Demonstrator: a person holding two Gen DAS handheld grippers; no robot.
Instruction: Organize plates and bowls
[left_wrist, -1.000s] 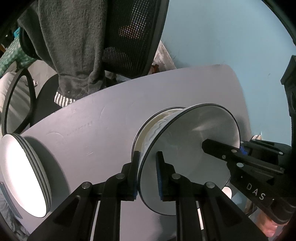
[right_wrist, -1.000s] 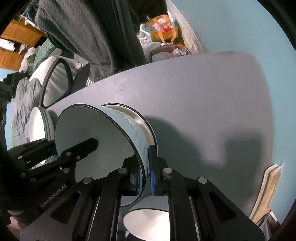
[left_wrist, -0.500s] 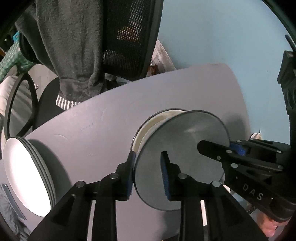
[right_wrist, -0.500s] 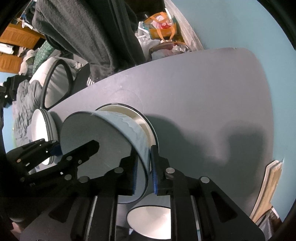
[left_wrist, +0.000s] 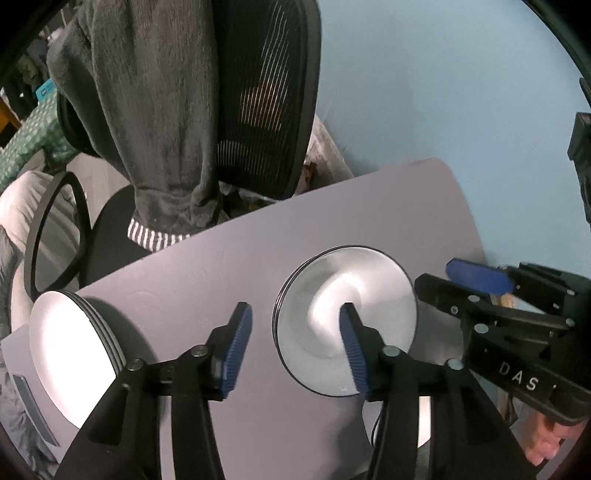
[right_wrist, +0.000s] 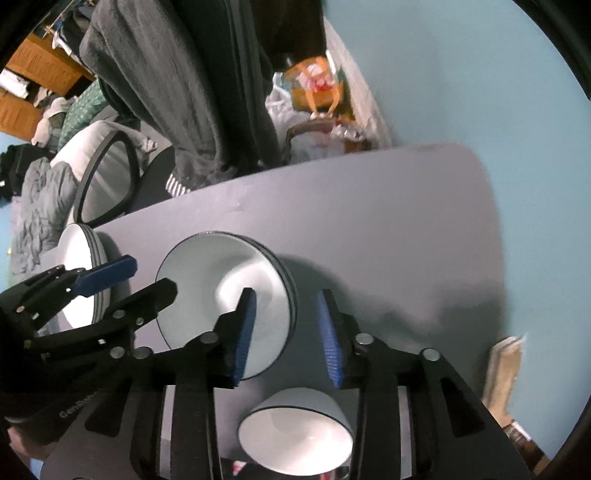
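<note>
Stack of white, dark-rimmed ceramic plates (left_wrist: 347, 321) sits flat on the grey worktop (left_wrist: 221, 258), roughly mid-surface; this stack is the landmark. A second stack of similar white plates (left_wrist: 70, 354) lies well to its left, at the worktop's edge. A white, dark-rimmed bowl (right_wrist: 295, 432) sits just nearer the cameras than the landmark stack.

Handling (judgement): glazed ceramic, so stiff, fairly heavy as a stack, slippery under rubber pads, and breakable if dropped or knocked on edge. Best hold is across the rim, one pad above and one below, at opposite sides for a two-handed lift.

Left tongs (left_wrist: 295, 347): jaws apart and opening, nothing pinched. The stack's left rim lies in the gap; the right blue pad overlaps the top plate's face in the left wrist view, the left pad is off the rim over bare worktop.

Right tongs (right_wrist: 288, 332): jaws apart and opening, nothing clamped. The stack's right rim sits between them, with the left pad over the plate face and the right pad outside the rim.

Both tongs point steeply down at the stack. Whether any pad touches the plate cannot be told.
</note>
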